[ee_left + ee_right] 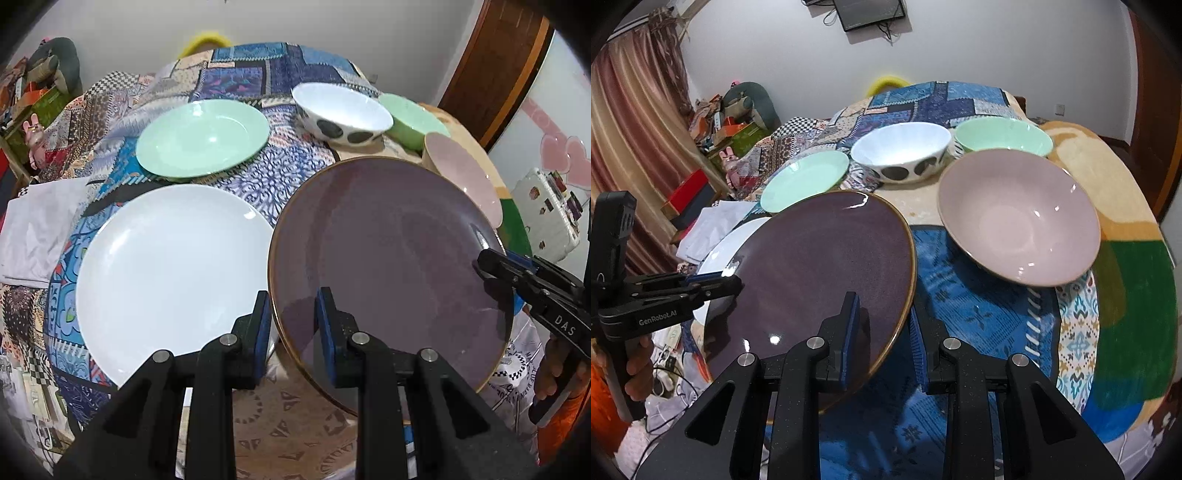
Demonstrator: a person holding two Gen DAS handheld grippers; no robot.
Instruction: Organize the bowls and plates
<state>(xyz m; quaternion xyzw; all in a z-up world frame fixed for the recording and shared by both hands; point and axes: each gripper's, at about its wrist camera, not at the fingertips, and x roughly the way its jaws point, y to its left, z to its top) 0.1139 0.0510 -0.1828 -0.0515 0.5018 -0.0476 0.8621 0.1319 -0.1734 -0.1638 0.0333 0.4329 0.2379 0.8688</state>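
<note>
While both grippers clasp the purple plate (391, 266), one reads "GenRobot.AI".

In the right wrist view, the right gripper (882, 336) straddles the near right rim of a round, glossy dark purple ceramic plate with a thin gold edge (816, 266), one blue-padded finger above the plate and the other below it, while the left gripper (733, 282) pinches the plate's left rim. The purple plate sits tilted above a patchwork-patterned tablecloth (979, 314), partly covering a round white plate (718, 254). Behind lie a mint-green plate (805, 181), a white bowl with dark spots (901, 151), a mint-green bowl (1003, 136) and a wide dusty-pink bowl (1019, 218).
</note>
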